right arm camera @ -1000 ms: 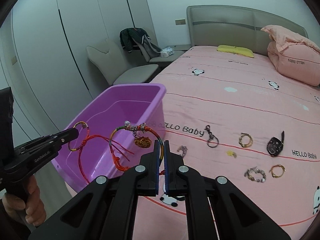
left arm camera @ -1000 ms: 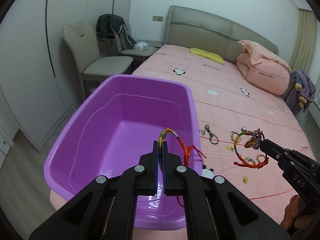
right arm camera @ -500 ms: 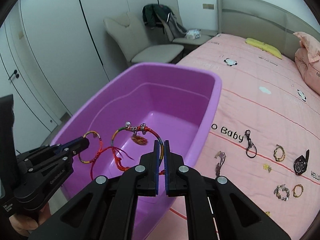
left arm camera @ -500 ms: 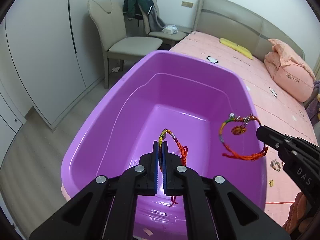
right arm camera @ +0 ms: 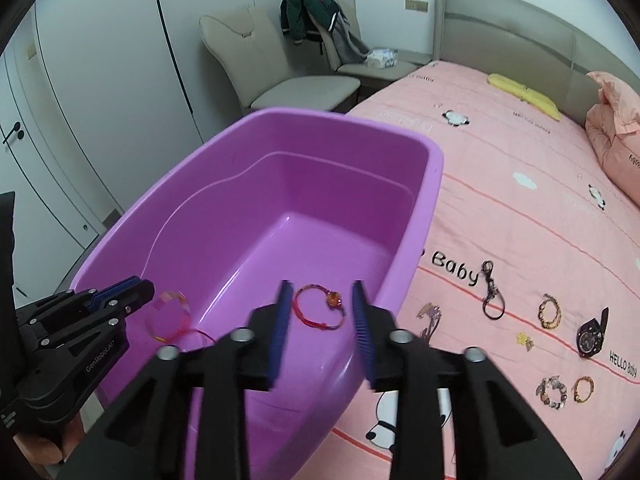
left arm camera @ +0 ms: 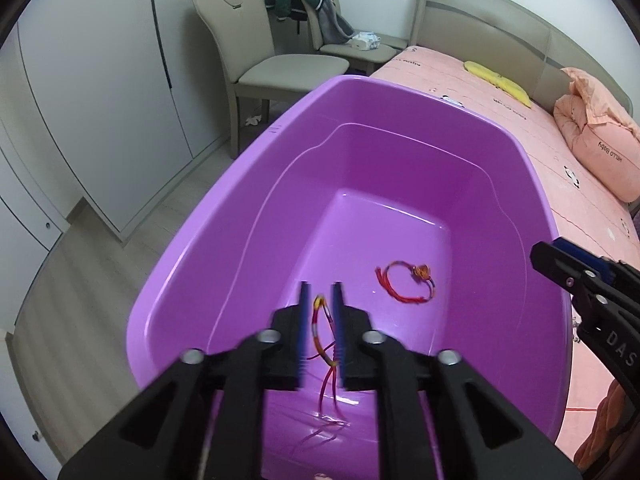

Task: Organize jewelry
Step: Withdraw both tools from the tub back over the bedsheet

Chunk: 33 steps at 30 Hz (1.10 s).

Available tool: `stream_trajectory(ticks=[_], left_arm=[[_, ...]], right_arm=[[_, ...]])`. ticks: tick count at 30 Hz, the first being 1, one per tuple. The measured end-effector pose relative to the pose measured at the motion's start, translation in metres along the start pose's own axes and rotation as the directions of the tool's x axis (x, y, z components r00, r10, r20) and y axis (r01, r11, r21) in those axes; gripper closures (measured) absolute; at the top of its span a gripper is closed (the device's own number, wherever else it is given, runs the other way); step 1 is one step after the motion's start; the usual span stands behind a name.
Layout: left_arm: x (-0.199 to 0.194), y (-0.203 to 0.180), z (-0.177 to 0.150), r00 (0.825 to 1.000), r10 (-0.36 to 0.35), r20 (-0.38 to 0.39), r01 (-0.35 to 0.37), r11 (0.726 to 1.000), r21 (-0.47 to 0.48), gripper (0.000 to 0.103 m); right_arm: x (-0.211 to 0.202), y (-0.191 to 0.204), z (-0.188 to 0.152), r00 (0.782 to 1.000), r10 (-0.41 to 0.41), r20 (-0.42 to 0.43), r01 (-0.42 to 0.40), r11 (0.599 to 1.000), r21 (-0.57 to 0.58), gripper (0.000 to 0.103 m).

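A purple plastic tub (left arm camera: 532,184) (right arm camera: 432,160) stands at the bed's corner. My left gripper (left arm camera: 320,300) is open above the tub, and a multicoloured cord bracelet (left arm camera: 322,332) drops between its fingers, blurred in the right wrist view (right arm camera: 172,312). My right gripper (right arm camera: 320,300) is open over the tub's near side. A red cord bracelet with a gold charm (left arm camera: 408,282) (right arm camera: 320,310) lies on the tub floor. The right gripper also shows at the right of the left wrist view (left arm camera: 560,256), and the left gripper shows in the right wrist view (right arm camera: 136,288).
Several more pieces lie on the pink bedsheet (right arm camera: 520,220): a keyring clasp (right arm camera: 490,292), a gold chain bracelet (right arm camera: 549,312), a black watch (right arm camera: 591,336), beaded bracelets (right arm camera: 554,392). A beige chair (left arm camera: 280,64) and wardrobe doors (left arm camera: 80,100) stand beyond the tub.
Both grippers opened over the tub. The red bracelet fell from the right gripper to the tub floor, and the multicoloured bracelet left the left gripper's hold.
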State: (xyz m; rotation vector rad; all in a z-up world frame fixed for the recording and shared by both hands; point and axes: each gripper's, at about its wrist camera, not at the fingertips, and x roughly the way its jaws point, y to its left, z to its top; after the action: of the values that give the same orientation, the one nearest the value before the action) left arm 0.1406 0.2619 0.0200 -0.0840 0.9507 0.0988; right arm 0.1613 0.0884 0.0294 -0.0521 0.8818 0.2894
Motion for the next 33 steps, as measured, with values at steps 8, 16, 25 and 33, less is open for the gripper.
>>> stream_trajectory(ticks=[8,16,25,33], left_arm=[[-0.024,0.003,-0.009,0.993,0.087,0.084,-0.087,0.996,-0.010,0.026],[-0.035,0.004,-0.016,0.994,0.087,0.073,-0.086,0.996,-0.020,0.023],[-0.054,-0.012,-0.034,0.993,0.086,0.076,-0.086,0.996,-0.013,0.015],[-0.073,-0.039,-0.056,0.989,0.092,0.112,-0.097,0.994,0.041,0.012]], right_arm=[[-0.019,-0.011,-0.006,0.999,-0.020,0.035,0.019,1.000,0.007,0.066],[-0.035,-0.018,-0.024,0.999,-0.012,0.040,0.011,1.000,0.022,0.063],[-0.061,-0.035,-0.053,0.999,-0.003,0.054,-0.001,0.997,0.072,0.055],[-0.086,-0.053,-0.090,0.997,-0.023,0.077,0.014,0.993,0.113,0.047]])
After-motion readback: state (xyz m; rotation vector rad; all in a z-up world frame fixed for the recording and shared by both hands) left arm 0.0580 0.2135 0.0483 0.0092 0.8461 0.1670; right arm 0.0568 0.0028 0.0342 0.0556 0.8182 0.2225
